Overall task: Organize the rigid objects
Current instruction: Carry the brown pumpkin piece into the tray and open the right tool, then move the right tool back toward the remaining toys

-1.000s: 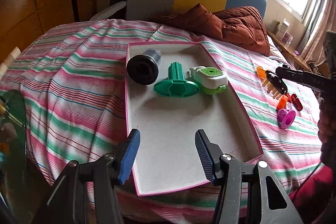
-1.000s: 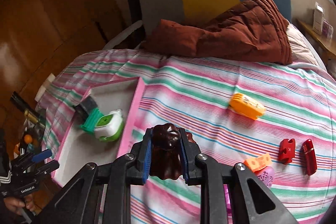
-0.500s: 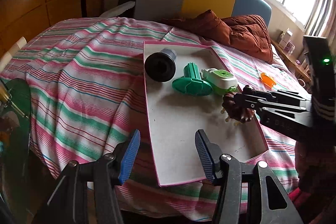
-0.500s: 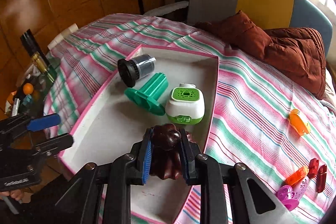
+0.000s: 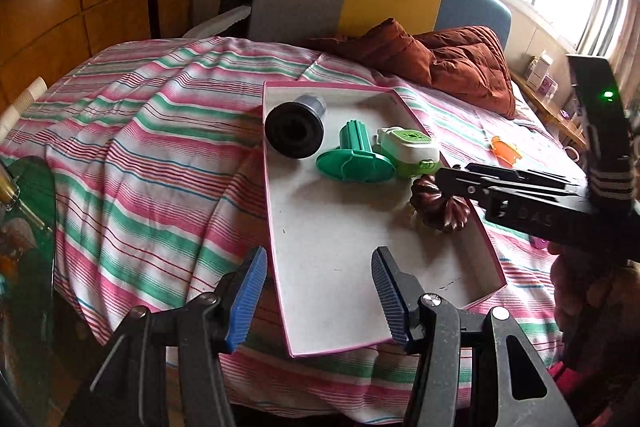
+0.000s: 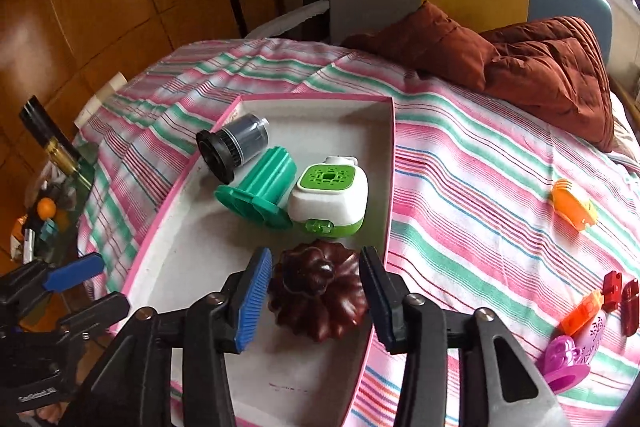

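The right gripper (image 6: pixel 316 303) hung over the pink-rimmed tray (image 6: pixel 390 163), its fingers opening around the dark brown fluted mould (image 6: pixel 320 291), which rested on the tray floor, no longer clamped as it was a second before over the striped bedspread (image 6: pixel 480 163). Only the right view showed the purple (image 6: pixel 568 359) and red clips (image 6: pixel 630 303). The left gripper (image 5: pixel 318 297) stood part-open and empty at the tray's near end.

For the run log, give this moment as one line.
right gripper: jaws opening around brown fluted mould | mould in pink-rimmed tray | left gripper: open, empty
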Tool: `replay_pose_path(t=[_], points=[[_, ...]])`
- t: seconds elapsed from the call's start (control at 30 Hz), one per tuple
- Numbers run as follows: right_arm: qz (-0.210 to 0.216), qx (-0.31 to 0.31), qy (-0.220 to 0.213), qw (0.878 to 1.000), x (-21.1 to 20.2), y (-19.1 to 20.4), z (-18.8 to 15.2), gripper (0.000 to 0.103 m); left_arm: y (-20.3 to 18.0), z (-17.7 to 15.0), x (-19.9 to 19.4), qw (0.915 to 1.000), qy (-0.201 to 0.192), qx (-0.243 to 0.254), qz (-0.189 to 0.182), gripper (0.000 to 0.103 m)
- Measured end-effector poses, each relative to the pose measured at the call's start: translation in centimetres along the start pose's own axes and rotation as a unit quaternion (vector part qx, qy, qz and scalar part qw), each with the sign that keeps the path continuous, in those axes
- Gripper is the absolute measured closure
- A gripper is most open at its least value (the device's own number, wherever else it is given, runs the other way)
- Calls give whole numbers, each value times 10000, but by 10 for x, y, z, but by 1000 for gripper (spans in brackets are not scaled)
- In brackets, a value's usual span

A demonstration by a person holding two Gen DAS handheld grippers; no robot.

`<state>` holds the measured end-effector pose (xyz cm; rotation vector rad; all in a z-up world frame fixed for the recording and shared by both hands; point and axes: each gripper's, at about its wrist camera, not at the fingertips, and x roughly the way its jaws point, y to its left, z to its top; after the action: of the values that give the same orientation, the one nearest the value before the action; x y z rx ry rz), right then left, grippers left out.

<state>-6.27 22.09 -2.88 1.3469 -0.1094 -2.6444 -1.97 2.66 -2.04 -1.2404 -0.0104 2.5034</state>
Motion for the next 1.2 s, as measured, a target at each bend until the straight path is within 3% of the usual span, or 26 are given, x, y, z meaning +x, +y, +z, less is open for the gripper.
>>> replay_pose_path(t=[0.1,0.77,1.2], points=[[54,90,-59,9999,-9,-1,-4,40,0,0,-1,10000,-4,3,23,47],[-328,-4,-438,9985,-51,0,-20,38,-12,5,-18,9990,-264,329,173,40],[-920,424,-474,9937,-73,-74,-19,38,-22,9,-22,9977,-334,541,255,40]])
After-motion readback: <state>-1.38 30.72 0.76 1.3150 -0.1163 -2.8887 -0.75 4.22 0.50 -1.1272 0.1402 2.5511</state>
